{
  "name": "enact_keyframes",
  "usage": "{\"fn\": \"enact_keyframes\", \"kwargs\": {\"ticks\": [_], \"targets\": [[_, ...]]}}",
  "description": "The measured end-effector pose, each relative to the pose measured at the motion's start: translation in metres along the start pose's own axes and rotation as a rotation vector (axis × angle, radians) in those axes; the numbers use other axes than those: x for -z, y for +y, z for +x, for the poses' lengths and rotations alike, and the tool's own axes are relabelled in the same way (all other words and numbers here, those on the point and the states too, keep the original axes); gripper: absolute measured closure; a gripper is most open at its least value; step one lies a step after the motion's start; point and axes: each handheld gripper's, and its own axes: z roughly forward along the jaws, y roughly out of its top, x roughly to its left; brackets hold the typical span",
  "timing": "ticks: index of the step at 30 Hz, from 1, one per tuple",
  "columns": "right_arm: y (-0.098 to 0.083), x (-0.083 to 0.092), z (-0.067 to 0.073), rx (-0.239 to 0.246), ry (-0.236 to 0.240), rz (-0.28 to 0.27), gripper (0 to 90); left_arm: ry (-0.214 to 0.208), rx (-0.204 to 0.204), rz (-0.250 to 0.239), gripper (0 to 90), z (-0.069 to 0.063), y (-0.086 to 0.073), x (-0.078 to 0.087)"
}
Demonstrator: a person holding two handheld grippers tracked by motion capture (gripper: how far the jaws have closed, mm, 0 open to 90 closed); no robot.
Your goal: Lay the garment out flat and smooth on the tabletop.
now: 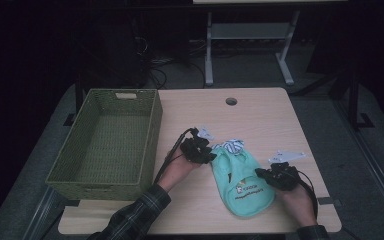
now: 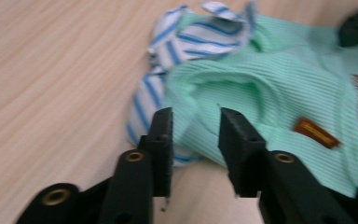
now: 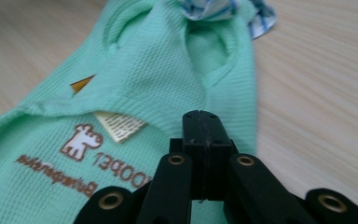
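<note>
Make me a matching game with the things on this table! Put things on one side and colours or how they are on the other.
Things:
1. basket
2. little shirt
3. left gripper
4. right gripper

Colours or states:
A. jaws pressed together
B. mint green with a small animal print
C. olive green, woven
D. jaws apart, over the shirt's edge

Pairs: 1-C, 2-B, 3-D, 4-A

Upside-down brown print "HOOPET" beside a small deer logo on the green garment [image 3: 168,70]
</note>
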Motion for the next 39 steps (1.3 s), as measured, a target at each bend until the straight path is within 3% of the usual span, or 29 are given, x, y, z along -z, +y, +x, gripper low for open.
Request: {"fn": "enact_keyframes", "kwargs": {"ticks": [6,9,11,14,24,27,39], "targets": [[-0.001,-0.005,-0.003,0.014,-0.020,0.023,89.7,0.012,0.023,0.028,53.6,0.011,0.002,-0.017],[-0.003,-0.007,-0.007,0.000,-0.024,0.037,89.7,0.015,0.018,0.048,63.1,0.013,0.000,-0.024],[-0.004,-0.008,-0.009,-0.011,-0.021,0.042,89.7,0.020,0.010,0.060,75.4,0.014,-0.002,-0.027],[-0.004,-0.008,-0.009,-0.015,-0.024,0.044,89.7,0.018,0.013,0.061,84.8,0.014,-0.003,-0.025],[-0.004,-0.008,-0.010,-0.014,-0.031,0.052,89.9,0.063,0.018,0.073,87.1,0.010,-0.016,-0.003],[-0.004,-0.008,-0.010,-0.015,-0.031,0.053,89.9,0.050,0.008,0.091,86.9,0.006,-0.023,-0.005],[-0.003,-0.007,-0.016,-0.018,-0.043,0.046,89.8,-0.027,0.004,0.087,85.1,-0.013,-0.037,0.005]]}}
